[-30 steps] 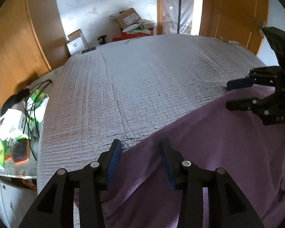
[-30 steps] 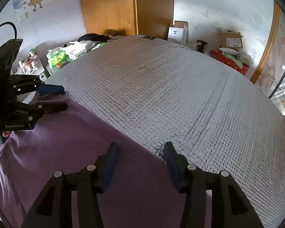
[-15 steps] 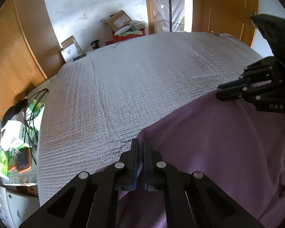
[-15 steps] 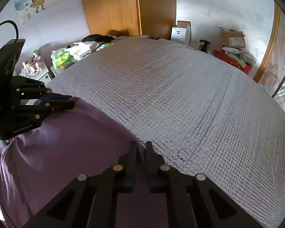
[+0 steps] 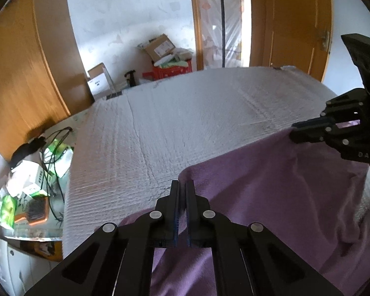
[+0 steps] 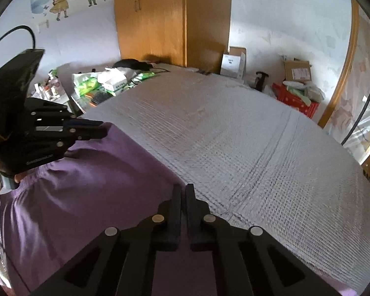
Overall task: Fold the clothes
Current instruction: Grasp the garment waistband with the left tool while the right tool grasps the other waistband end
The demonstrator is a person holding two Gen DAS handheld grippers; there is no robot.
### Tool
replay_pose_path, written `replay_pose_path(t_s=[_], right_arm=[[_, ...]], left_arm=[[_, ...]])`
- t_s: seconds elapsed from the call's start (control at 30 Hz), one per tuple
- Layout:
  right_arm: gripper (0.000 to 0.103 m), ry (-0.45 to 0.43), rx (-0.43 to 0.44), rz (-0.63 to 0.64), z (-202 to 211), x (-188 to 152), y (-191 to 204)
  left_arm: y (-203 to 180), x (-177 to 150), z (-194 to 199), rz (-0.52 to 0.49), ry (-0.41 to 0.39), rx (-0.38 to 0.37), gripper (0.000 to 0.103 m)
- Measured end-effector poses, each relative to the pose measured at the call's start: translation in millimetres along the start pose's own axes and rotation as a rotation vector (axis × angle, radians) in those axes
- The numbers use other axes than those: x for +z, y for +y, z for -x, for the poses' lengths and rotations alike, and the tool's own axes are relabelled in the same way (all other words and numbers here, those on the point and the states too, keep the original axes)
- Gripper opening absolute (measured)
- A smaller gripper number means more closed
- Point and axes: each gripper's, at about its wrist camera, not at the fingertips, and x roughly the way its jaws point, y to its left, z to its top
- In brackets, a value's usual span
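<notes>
- Left hand-held gripper (image 5: 182,185) is clenched on the edge of the purple garment (image 5: 271,197).
- Right hand-held gripper (image 6: 183,188) seems to pinch the same edge above the bed (image 6: 234,135).

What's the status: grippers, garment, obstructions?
Left gripper and right gripper both shut on the purple knit garment's far edge. Garment lifted off the grey quilted bed cover. Nothing in the way ahead.

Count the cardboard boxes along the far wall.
2: a white-fronted box beside the wardrobe, and a brown box above the red crate. Others may be hidden.
</notes>
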Motion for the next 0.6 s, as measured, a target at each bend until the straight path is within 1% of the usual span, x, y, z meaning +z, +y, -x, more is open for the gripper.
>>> replay_pose_path(t_s=[0.3,0.6], right_arm=[[0.003,-0.060,0.000,0.040,50.8,-5.3,35.8],[0.003,-0.093,0.010,0.069,89.0,-17.1,70.8]], left_arm=[[-4.3,-9.7,42.6,-0.003,-0.060,0.020,0.004],[-9.9,-26.9,84.6,-0.009,-0.102,0.039,0.004]])
